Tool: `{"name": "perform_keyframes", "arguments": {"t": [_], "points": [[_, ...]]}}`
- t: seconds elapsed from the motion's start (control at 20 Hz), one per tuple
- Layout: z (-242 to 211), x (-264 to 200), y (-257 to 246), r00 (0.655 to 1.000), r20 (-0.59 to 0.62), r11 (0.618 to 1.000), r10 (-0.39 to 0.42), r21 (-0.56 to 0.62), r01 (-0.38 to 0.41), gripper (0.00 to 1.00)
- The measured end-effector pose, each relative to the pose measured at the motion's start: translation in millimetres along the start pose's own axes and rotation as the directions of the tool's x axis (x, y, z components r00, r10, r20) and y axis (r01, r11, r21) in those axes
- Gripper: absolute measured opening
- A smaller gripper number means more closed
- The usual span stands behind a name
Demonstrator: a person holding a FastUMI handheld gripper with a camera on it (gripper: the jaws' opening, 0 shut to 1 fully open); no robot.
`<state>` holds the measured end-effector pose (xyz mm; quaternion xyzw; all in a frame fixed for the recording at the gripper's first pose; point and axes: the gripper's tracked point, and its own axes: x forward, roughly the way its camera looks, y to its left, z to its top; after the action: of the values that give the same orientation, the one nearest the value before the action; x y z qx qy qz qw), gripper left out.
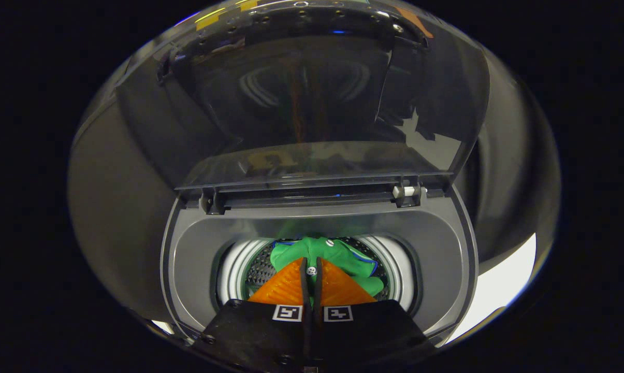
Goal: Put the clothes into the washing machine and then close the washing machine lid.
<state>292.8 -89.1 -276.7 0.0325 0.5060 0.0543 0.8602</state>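
Gripper view, looking down along the fingers into a top-loading washing machine [187, 248]. The gripper [312, 267] hangs over the near rim of the opening, its two orange fingers [286, 287] pressed together with only a thin dark seam between them. A small pale button shows at the tips, and the green garment [343, 259] rises directly beyond and to either side of them. Whether a fold of the cloth is pinched in the seam cannot be told, because the fingers themselves cover the point of contact. Each finger carries a square black-and-white marker [287, 312] at its base, on the black gripper body.

The green garment, edged in blue, lies inside the drum [257, 269], bunched toward the far and right side of the perforated wall. The white ring [231, 272] of the drum mouth encircles it, and the grey tub surround slopes down to that ring from all sides.

The lid [317, 93] stands raised at the far edge of the machine, a dark translucent panel tilted back from its hinges [407, 192]. The right hinge carries a pale cylindrical pin; the left hinge is a dark bracket. The panel reflects the drum's rings and parts of the booth.

The raised lid closes off the view beyond the machine. The gripper body screens the near rim of the opening. A pale floor patch [503, 290] shows beside the machine's right edge.
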Motion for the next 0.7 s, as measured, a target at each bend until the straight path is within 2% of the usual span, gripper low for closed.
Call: {"name": "perform_keyframes", "arguments": {"t": [0.45,0.55,0.65,0.7], "points": [[-14,18,-6,0.998,-0.050,0.999,-0.031,0.018,0.032,0.02],[-16,19,-1,0.997,-0.076,0.998,-0.004,0.063,0.009,0.34],[-6,11,-16,0.997,-0.051,0.997,-0.057,0.056,0.060,0.66],[-8,18,-19,0.997,-0.048,0.997,-0.055,0.059,0.058,0.82]]}}
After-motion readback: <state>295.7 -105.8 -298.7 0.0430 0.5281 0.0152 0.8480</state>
